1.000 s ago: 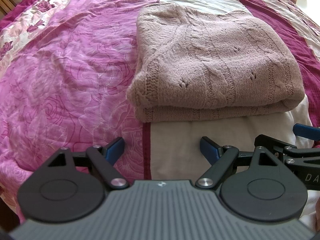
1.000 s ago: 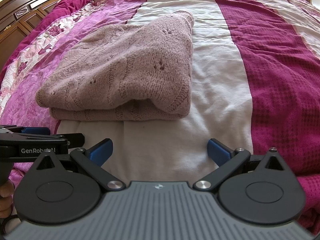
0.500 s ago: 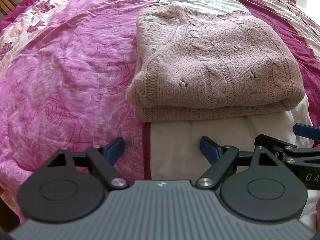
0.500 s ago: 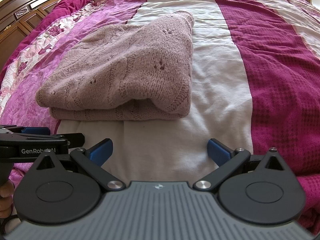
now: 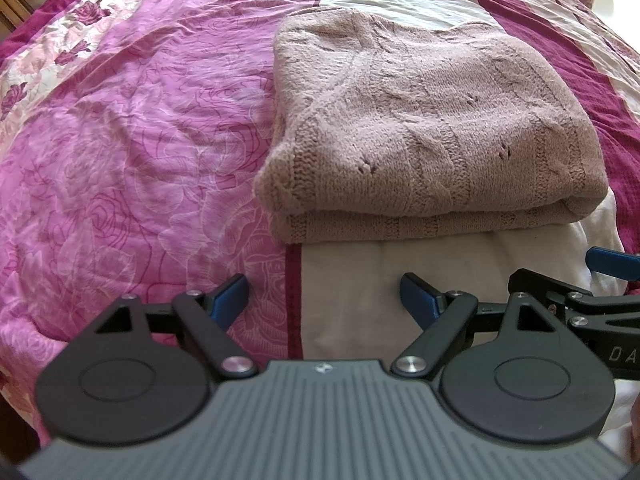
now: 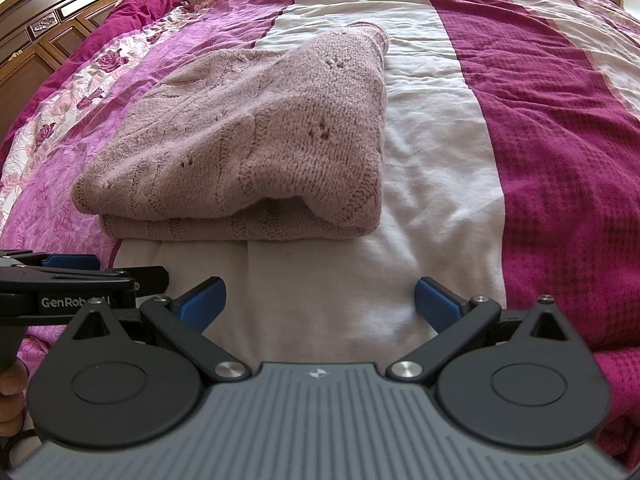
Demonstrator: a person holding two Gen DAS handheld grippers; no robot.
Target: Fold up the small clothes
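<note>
A dusty-pink knitted sweater (image 5: 424, 132) (image 6: 256, 136) lies folded in a thick rectangle on the bed. Its doubled edge faces both cameras. My left gripper (image 5: 324, 296) hovers just short of that edge, open, with only bedspread between its blue pads. My right gripper (image 6: 318, 300) is open too, over the white stripe near the sweater's right front corner, holding nothing. Each gripper shows at the edge of the other's view: the right one (image 5: 592, 292) on the far right, the left one (image 6: 72, 284) on the far left.
The bedspread (image 6: 440, 132) has pink floral, white and magenta stripes and stretches away on all sides. Dark wooden furniture (image 6: 44, 36) stands beyond the bed's left side. A hand (image 6: 10, 396) holds the left gripper's handle at the lower left.
</note>
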